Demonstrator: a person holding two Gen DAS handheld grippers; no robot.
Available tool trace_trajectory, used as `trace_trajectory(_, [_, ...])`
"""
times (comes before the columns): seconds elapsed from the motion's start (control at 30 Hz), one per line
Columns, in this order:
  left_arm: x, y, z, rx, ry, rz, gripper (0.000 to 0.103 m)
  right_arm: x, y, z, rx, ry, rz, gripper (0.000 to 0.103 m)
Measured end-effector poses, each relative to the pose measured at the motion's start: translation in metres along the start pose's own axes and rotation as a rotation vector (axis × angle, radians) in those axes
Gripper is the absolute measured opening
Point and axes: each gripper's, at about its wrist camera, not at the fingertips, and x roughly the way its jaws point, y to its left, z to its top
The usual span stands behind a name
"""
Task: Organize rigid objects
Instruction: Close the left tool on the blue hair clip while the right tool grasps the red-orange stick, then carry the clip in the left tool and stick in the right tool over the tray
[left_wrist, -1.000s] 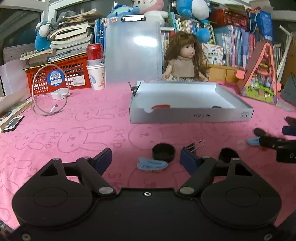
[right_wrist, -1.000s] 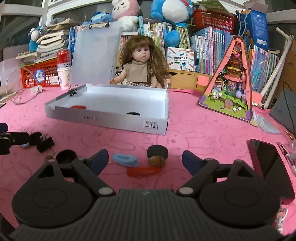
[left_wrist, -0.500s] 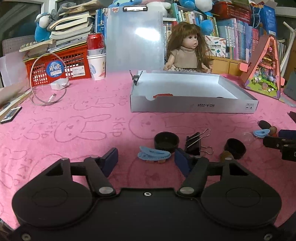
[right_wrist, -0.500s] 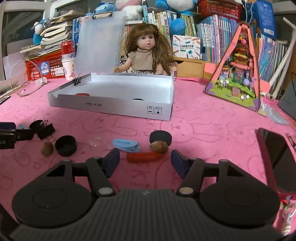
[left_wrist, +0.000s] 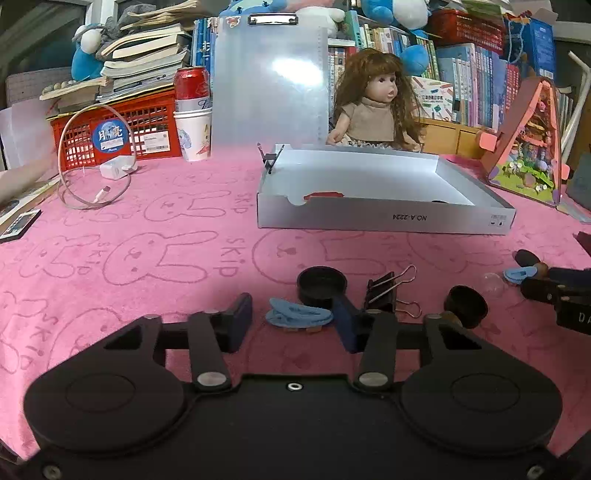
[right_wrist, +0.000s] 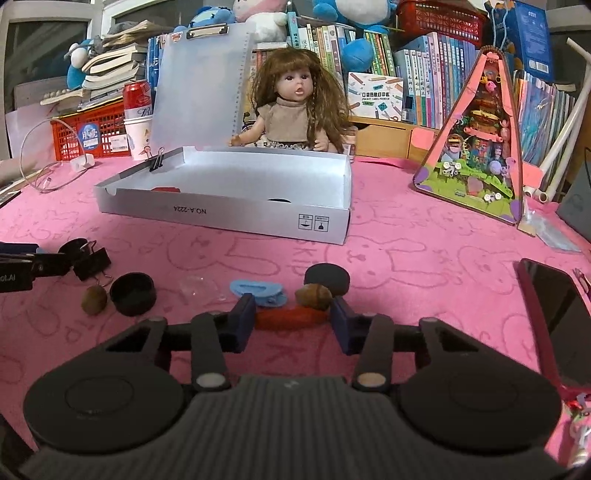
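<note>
On the pink cloth a blue hair clip lies between the fingers of my left gripper. The jaws are closing; the right pad is at the clip's end and the left pad stands a little off it. My right gripper is closing too, around a red clip that spans almost the whole gap between its pads. Just beyond that gripper sit a brown nut, a black cap and a second blue clip. The open white box stands farther back.
A black cap, a binder clip and another cap lie just past my left fingers. A dark phone lies at the right. A doll, books, a red crate and a pink toy house line the back of the table.
Both pairs of jaws have narrowed a lot. The left fingers now flank the blue clip closely, and the right fingers have come in to the ends of the red clip.
</note>
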Motion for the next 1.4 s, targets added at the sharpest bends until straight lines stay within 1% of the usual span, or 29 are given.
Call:
trace_trajectory(0.03, [0.0,0.0,0.0,-0.003,0.0,0.0,0.037,0.0,0.0,0.0,0.005,0.0,0.0,0.049])
trace_trajectory(0.33, [-0.005,-0.002,0.002,0.013,-0.008,-0.013,0.037,-0.011,0.007,0.003,0.006,-0.014,0.02,0.049])
trace_trajectory(0.6, [-0.014,-0.008,0.015,0.022,-0.01,-0.021,0.036,-0.017,0.013,0.012,0.009,-0.033,0.037,0.049])
trace_trajectory(0.8, [-0.015,-0.016,0.034,0.029,-0.035,-0.024,0.036,-0.014,0.014,0.026,0.04,-0.041,0.031,0.049])
trace_trajectory(1.0, [-0.004,-0.026,0.055,0.009,-0.038,-0.034,0.036,-0.008,0.017,0.042,0.04,-0.058,0.012,0.049])
trace_trajectory(1.1, [0.0,-0.031,0.066,0.003,-0.042,-0.05,0.036,-0.004,0.018,0.05,0.039,-0.063,0.009,0.049])
trace_trajectory(1.4, [0.019,-0.05,0.096,0.028,-0.05,-0.076,0.037,0.014,0.018,0.074,0.057,-0.067,0.018,0.049])
